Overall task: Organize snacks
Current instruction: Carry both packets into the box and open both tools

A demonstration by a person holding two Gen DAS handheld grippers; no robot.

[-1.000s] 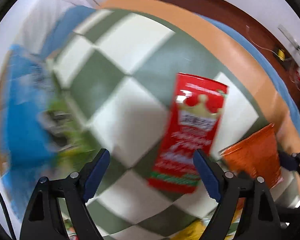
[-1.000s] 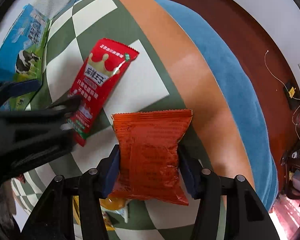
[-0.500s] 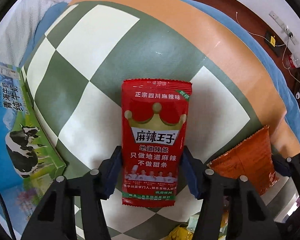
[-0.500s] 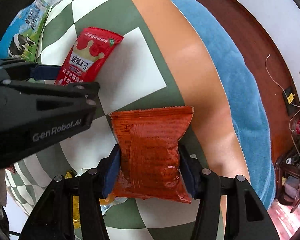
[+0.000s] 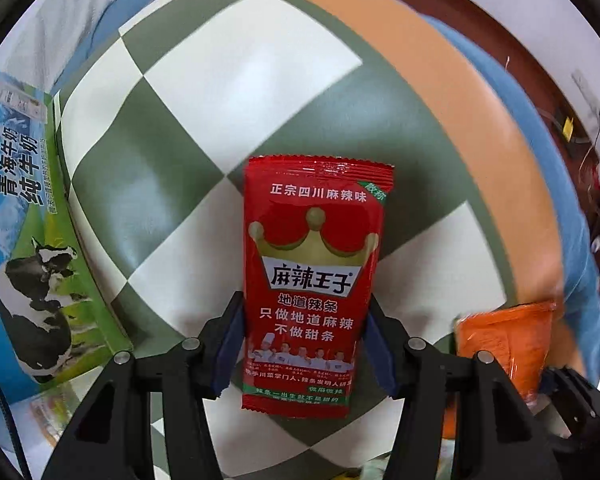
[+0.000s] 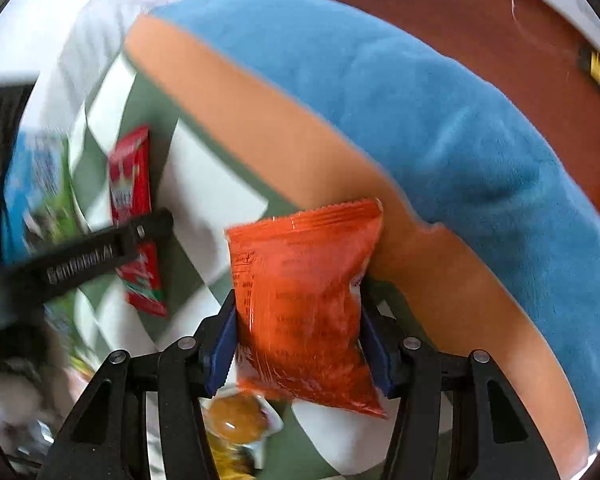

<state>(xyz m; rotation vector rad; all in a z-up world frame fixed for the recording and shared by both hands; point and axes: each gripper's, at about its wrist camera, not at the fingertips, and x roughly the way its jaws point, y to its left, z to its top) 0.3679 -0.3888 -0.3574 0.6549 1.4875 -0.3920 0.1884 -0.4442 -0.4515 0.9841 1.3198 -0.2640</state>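
Note:
A red spicy-strip packet [image 5: 312,280] with a gold crown lies on the green-and-white checked cloth [image 5: 240,80]. My left gripper [image 5: 304,344] points down at it, and both blue pads press the packet's lower sides. An orange snack bag [image 6: 300,304] is pinched between the pads of my right gripper [image 6: 298,344], whose jaws are closing tighter on it. The left wrist view shows the same orange bag [image 5: 504,344] at the right. In the right wrist view, blurred at the left, are the red packet [image 6: 134,184] and one finger of the left gripper [image 6: 88,256].
A blue-and-green milk carton box [image 5: 24,240] with a cow picture stands at the left. An orange border and a blue fleece blanket [image 6: 420,120] run along the cloth's far side. A small wrapped yellow-brown snack [image 6: 236,420] lies under the right gripper.
The left jaws went from wide open to shut on the red packet. The right gripper, still gripping the orange bag, rolled and shifted so the blue blanket fills more of its view.

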